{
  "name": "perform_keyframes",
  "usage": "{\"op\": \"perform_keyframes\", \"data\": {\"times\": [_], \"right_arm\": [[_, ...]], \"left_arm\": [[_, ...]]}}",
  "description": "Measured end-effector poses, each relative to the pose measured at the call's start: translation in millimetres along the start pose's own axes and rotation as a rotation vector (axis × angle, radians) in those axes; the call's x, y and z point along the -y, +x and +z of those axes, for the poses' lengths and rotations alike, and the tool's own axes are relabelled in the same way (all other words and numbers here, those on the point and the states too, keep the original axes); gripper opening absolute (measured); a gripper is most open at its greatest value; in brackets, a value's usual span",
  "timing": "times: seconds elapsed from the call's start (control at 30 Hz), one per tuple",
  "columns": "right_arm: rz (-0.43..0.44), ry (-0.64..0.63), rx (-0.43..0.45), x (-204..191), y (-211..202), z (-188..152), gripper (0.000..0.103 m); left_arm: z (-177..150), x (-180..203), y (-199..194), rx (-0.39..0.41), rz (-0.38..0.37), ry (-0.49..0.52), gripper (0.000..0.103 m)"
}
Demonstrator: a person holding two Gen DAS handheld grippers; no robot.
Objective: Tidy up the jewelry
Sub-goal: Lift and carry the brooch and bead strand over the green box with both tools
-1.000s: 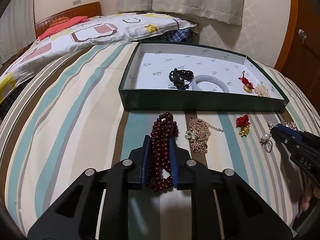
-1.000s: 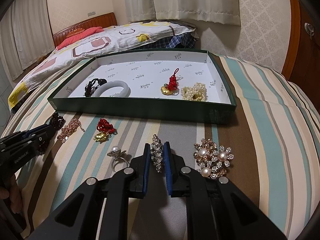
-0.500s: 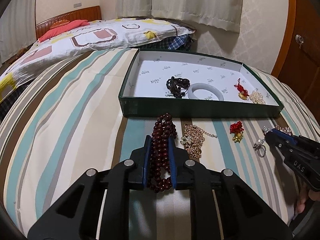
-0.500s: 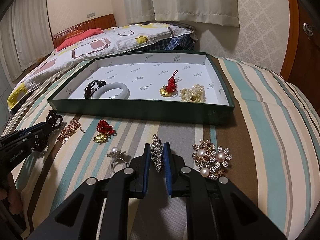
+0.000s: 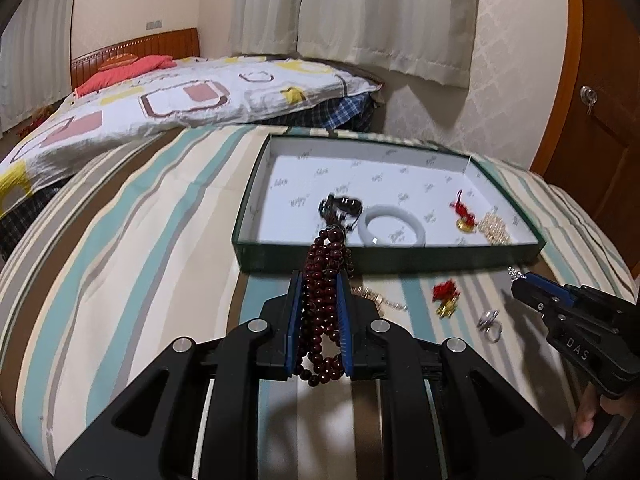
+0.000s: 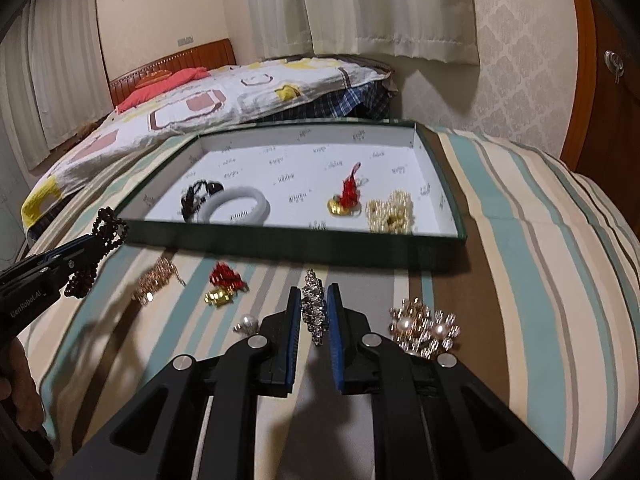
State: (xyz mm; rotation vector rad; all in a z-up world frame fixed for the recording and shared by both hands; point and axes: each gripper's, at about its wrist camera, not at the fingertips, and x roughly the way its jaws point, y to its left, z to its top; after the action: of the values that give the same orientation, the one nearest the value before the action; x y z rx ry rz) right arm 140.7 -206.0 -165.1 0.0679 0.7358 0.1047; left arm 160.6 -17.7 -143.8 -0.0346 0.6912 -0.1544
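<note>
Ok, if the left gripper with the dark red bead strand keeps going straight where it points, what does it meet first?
Probably the near wall of the green tray; the left gripper, shut on the dark red bead strand, points at it. Depth is unclear, so it might clear the rim.

Background setting. Striped bedspread, banded in teal, cream, brown and grey, fills the foreground and serves as landmark. Beyond its far edge lies a second bed under a white quilt patterned with brown, pink and yellow squares; a blue plaid sheet shows beneath the quilt's right end. At the quilt's far left end rest a red pillow and a reddish wooden headboard. Pale curtains hang above the quilt, reaching down toward the plaid sheet. Right of the bedspread stand a cream patterned wall and a wooden door with keys in its lock.
</note>
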Motion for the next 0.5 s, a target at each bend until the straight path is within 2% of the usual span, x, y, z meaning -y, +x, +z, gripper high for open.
{"op": "perform_keyframes", "data": {"times": [0.5], "right_arm": [[-0.011,0.002,0.162,15,4,77,0.014]], "left_arm": [[70,19,12,0.141,-0.024,0.0,0.016]]}}
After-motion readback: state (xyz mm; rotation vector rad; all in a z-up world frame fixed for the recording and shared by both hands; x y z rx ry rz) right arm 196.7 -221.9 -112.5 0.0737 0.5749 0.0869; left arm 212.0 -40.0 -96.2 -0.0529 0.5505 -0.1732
